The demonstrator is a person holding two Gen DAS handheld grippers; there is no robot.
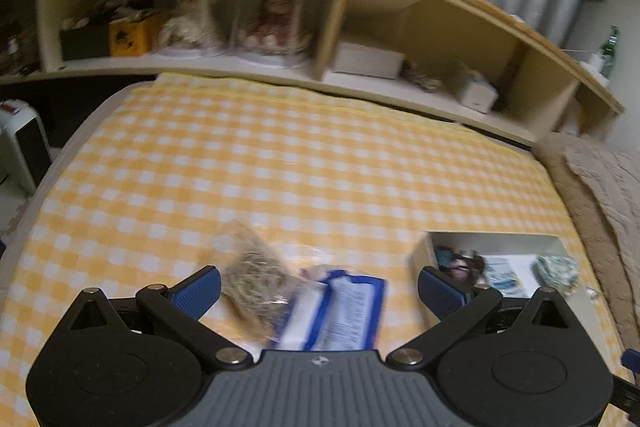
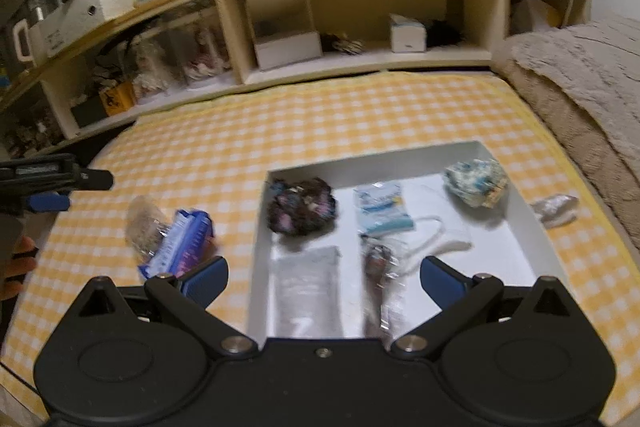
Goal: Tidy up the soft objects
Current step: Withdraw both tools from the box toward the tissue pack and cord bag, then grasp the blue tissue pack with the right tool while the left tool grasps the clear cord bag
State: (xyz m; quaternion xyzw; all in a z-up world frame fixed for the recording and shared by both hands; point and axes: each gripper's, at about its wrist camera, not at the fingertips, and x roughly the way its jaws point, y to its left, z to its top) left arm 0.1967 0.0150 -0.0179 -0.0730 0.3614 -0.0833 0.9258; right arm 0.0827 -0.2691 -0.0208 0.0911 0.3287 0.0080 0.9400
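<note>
Two grippers, both spread wide and empty — the left gripper (image 1: 319,291) above two packets (image 1: 304,301) on the checked cloth (image 1: 280,163), the right gripper (image 2: 323,281) over a white tray (image 2: 262,227) holding six soft items; one clear pouch (image 2: 557,209) lies just outside.

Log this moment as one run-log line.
left gripper: open, over blue packet and clear bag | right gripper: open, over white tray | both items outside tray, on checked cloth
</note>
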